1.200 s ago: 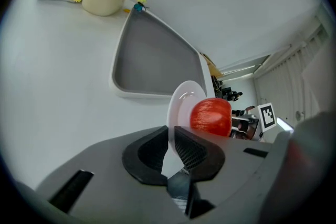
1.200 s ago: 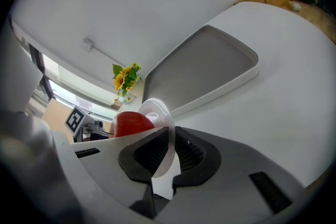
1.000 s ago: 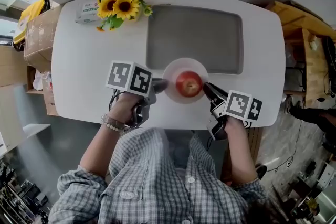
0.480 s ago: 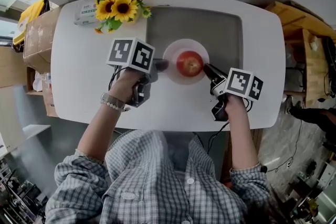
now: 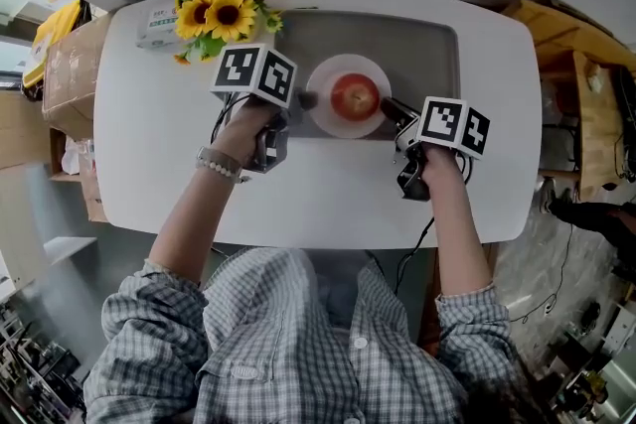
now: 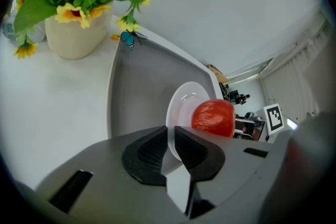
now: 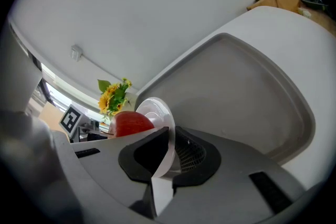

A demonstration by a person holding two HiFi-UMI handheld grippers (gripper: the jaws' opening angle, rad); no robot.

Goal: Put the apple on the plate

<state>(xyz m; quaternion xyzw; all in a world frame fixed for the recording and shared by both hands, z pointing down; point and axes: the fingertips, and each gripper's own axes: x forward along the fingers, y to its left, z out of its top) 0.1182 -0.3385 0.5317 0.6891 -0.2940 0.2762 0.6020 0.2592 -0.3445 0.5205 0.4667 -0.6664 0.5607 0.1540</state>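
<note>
A white table with rounded corners stands on a grey floor, with cardboard boxes off its left end and a wooden shelf off its right. A shallow grey tray lies on the far middle of the table. At the far left is a bunch of sunflowers in a pale vase, with a small packet just to its left.

A white plate sits over the near left part of the tray, and the red apple rests on the middle of it. The left gripper reaches in from the plate's left side; in the left gripper view its two jaws are clenched on the plate's thin rim, the apple just beyond them. The right gripper comes in from the plate's right side, and the right gripper view shows its jaws pinching the opposite rim in the same way, with the apple behind them and the sunflowers farther off. Whether the plate touches the tray or hangs just above it cannot be told.
</note>
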